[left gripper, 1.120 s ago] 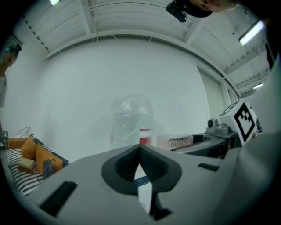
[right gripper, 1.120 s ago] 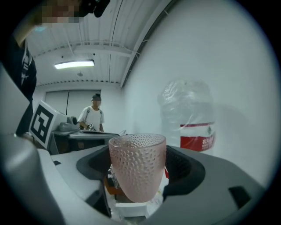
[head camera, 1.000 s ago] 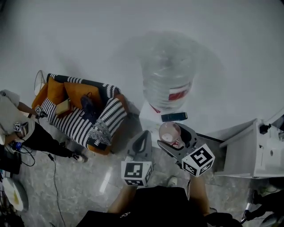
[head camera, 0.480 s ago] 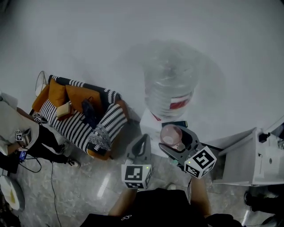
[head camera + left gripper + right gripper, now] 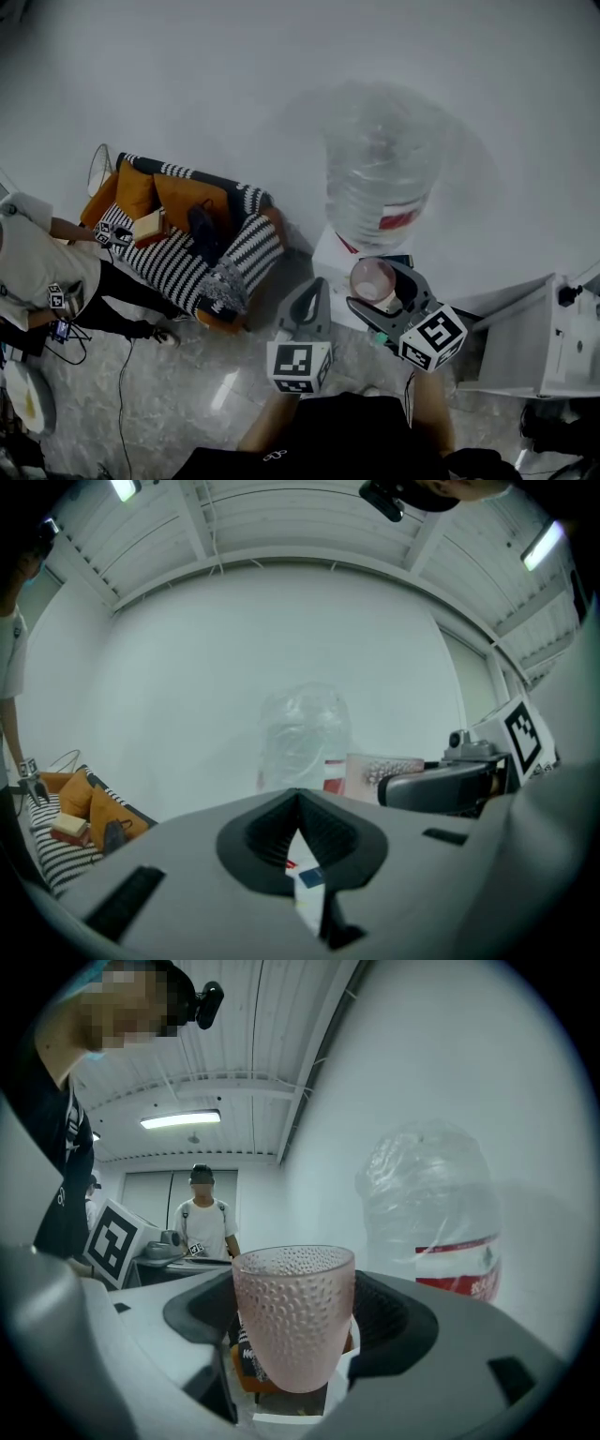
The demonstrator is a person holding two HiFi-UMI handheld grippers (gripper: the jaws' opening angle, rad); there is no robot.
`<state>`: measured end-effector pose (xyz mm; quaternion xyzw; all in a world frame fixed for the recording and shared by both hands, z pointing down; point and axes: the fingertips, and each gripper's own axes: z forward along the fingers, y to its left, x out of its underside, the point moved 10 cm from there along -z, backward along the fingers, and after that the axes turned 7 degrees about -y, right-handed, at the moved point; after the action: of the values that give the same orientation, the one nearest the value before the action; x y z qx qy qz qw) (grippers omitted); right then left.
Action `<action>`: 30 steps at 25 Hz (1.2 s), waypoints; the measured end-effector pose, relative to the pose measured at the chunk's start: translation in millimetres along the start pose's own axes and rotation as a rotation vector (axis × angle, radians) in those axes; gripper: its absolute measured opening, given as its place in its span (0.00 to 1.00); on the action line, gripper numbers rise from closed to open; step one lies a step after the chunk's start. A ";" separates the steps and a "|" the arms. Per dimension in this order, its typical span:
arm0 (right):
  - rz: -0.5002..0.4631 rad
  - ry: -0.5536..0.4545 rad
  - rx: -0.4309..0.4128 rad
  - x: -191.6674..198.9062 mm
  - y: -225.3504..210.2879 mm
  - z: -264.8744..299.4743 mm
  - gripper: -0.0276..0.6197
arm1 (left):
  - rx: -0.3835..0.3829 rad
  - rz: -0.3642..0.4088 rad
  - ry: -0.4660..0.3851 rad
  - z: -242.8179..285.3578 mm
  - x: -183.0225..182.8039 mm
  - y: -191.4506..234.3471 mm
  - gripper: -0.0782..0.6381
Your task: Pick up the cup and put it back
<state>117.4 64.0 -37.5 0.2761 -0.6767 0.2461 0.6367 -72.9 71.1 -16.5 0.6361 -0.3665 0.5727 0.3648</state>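
Note:
A pink dimpled cup (image 5: 372, 279) is held upright in my right gripper (image 5: 382, 282), just below the big water bottle (image 5: 380, 169). The right gripper view shows the cup (image 5: 292, 1316) close up, with the jaws shut on its lower sides and its rim standing above them. My left gripper (image 5: 314, 287) hangs a little to the left of the cup, shut with nothing in it. In the left gripper view its fingers meet at the tip (image 5: 298, 808), and the cup (image 5: 380, 772) shows off to the right.
The bottle stands on a white dispenser (image 5: 328, 262) against the white wall. A striped sofa with orange cushions (image 5: 187, 248) lies to the left, with a person (image 5: 37, 272) beside it. A white cabinet (image 5: 544, 337) stands at the right. Cables trail over the floor at left.
Both grippers have drifted slightly right, the cup still in the right one. The person at the left has come further into view.

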 end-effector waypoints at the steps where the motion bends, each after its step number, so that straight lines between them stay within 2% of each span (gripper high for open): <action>1: 0.001 0.003 -0.004 0.9 0.3 0.9 0.63 | -0.003 -0.003 0.009 -0.4 1.3 0.9 0.13; 19: 0.065 0.023 0.000 30.3 -13.1 -6.5 0.63 | 0.009 0.013 0.061 9.4 22.9 -8.8 0.13; 30: 0.063 0.037 -0.036 32.8 5.6 -0.3 0.63 | -0.024 0.011 0.074 -12.8 22.1 -2.2 0.13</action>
<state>112.6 66.4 -4.6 0.2387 -0.6774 0.2589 0.6459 -75.1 82.3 6.5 0.6083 -0.3630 0.5933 0.3824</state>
